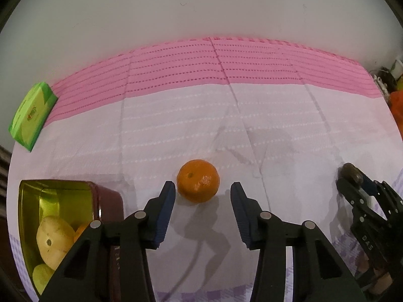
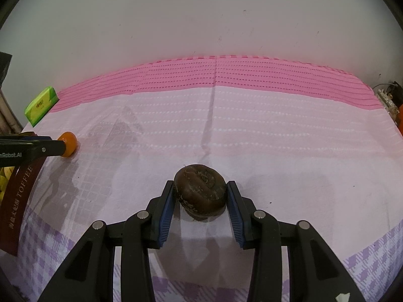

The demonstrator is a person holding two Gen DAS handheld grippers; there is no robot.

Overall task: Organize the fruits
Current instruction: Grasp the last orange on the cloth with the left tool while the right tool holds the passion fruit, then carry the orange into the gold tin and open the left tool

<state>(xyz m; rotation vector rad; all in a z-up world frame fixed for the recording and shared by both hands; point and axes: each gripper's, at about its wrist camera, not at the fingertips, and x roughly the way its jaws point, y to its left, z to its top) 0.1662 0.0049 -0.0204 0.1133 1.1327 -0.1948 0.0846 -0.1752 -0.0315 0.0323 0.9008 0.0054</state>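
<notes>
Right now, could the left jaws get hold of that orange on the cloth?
Probably yes. The orange sits just ahead of the left gripper, between its open jaws, with bare cloth around it and nothing in the way.

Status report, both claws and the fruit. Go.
Left claw open, orange between fingers, not gripped. Right claw shut on brown fruit. Tin at left holds fruit. Path clear.

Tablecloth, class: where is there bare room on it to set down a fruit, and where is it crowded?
Free: the broad stretch between the orange and the pink band, and right of the brown fruit. Crowded: the near-left corner, around the toffee tin and green box.
</notes>
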